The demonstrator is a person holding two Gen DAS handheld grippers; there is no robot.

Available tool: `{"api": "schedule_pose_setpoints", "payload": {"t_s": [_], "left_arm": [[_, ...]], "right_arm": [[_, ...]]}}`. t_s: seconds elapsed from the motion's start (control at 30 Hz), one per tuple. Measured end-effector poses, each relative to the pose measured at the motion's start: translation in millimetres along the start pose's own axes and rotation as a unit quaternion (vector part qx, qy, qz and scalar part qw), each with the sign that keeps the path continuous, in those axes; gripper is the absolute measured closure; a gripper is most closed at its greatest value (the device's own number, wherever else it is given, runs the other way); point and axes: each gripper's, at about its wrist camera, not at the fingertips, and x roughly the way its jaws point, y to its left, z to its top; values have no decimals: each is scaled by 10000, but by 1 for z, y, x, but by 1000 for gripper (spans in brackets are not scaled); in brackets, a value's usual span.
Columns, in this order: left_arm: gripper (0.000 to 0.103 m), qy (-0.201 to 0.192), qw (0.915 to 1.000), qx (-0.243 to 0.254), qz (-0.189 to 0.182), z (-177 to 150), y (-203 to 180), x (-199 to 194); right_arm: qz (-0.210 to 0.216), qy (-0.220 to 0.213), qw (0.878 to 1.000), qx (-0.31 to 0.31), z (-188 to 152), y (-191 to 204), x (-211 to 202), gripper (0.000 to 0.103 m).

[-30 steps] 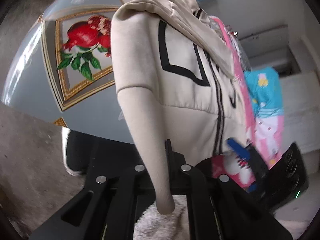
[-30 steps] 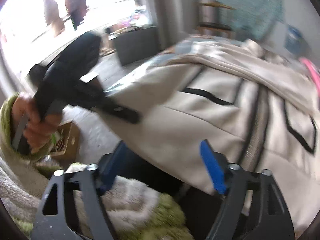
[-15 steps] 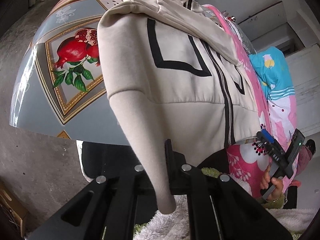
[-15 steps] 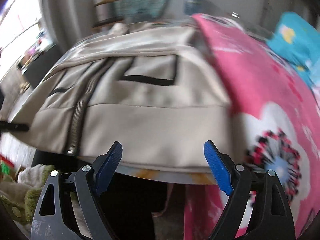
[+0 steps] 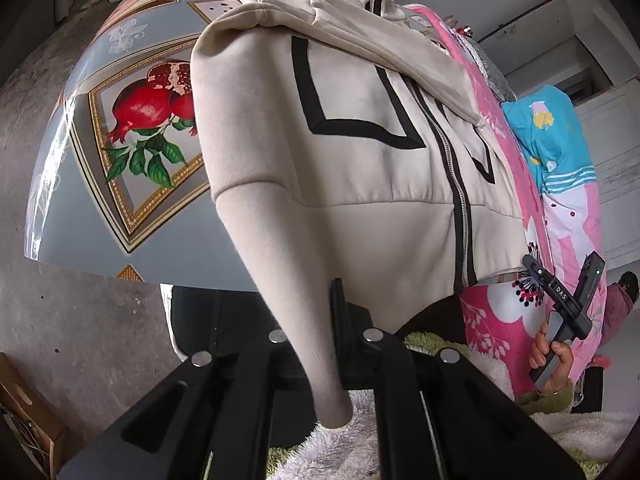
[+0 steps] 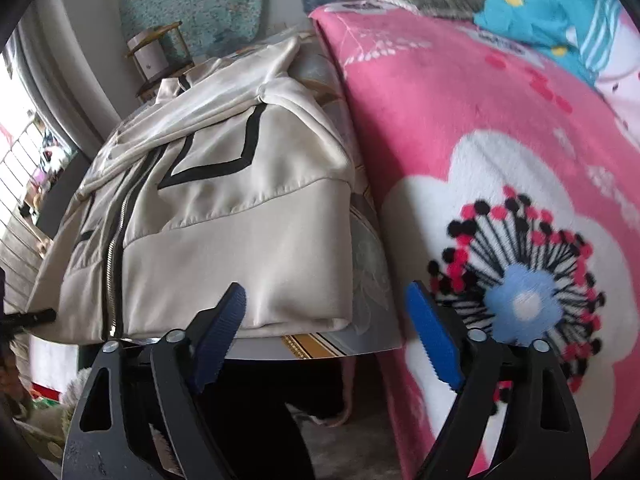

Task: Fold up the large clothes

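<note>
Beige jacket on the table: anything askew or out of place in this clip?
Yes. The beige jacket is not flat: one sleeve hangs off the table edge, pinched in the shut left gripper. Its hem overhangs too. The pink floral blanket crowds its other side. No damage shows.

Right tool (image 6: 324,336) had open air below the surface (image 6: 360,344) edge. Pink blanket (image 6: 460,128) walled off its right, cream jacket (image 6: 224,240) crowded its left. Bare strip of surface between them looked passable. Left side of surface sat uncovered.
</note>
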Motion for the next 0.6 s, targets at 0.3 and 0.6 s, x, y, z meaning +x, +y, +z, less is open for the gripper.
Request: {"api": "schedule_pose_setpoints", "payload": {"t_s": [0.3, 0.6], "left_arm": [[96, 41, 10000, 12, -4, 0, 2, 2], [96, 36, 10000, -2, -29, -1, 2, 1]], "right_arm": [[170, 142, 9997, 96, -1, 4, 9, 35], [298, 185, 9993, 150, -4, 6, 2, 45]]}}
